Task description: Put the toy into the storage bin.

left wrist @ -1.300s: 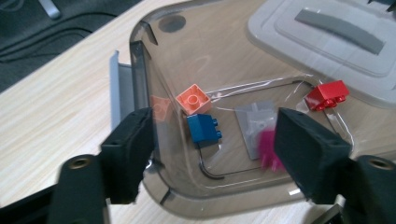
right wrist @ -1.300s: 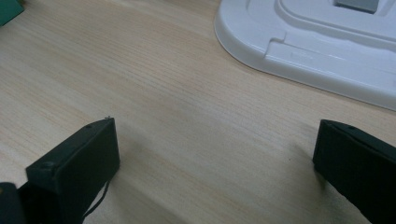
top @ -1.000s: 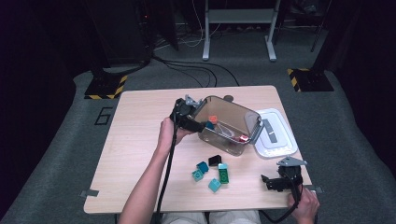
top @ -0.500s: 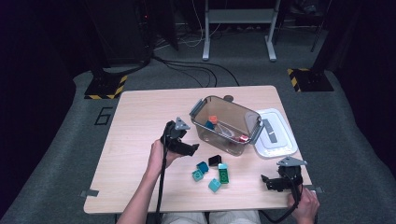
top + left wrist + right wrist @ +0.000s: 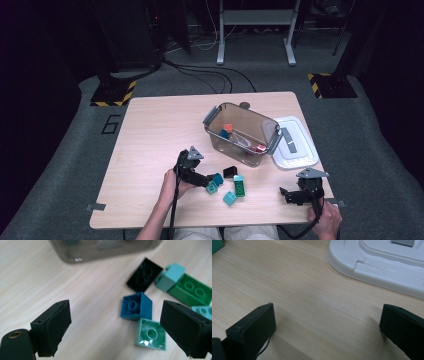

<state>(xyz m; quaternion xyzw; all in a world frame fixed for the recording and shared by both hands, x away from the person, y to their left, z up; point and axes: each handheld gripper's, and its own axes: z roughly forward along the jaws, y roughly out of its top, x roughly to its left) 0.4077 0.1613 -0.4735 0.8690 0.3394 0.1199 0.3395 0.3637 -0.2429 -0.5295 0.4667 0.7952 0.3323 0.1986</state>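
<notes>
My left gripper [image 5: 206, 181] hangs low over a cluster of loose bricks near the table's front. Its jaws have just been opening and stand wide apart in the left gripper view [image 5: 115, 315]. A dark blue brick [image 5: 137, 306] and a pale green brick [image 5: 151, 334] lie on the wood between them, untouched. Beyond lie a black brick [image 5: 145, 273], a light teal brick [image 5: 171, 276] and a green brick [image 5: 192, 290]. My right gripper [image 5: 289, 196] rests open at the front right [image 5: 327, 315], with only bare wood between its jaws.
A clear plastic bin [image 5: 215, 117] holding a few small pieces stands mid-table, just beyond the bricks. Its white lid [image 5: 295, 145] lies flat to its right, close ahead of the right gripper [image 5: 382, 262]. The table's left half is bare wood.
My left gripper has come away from the bin's near rim, sinking toward the table's front to hover over the loose bricks. The right gripper has not moved.
</notes>
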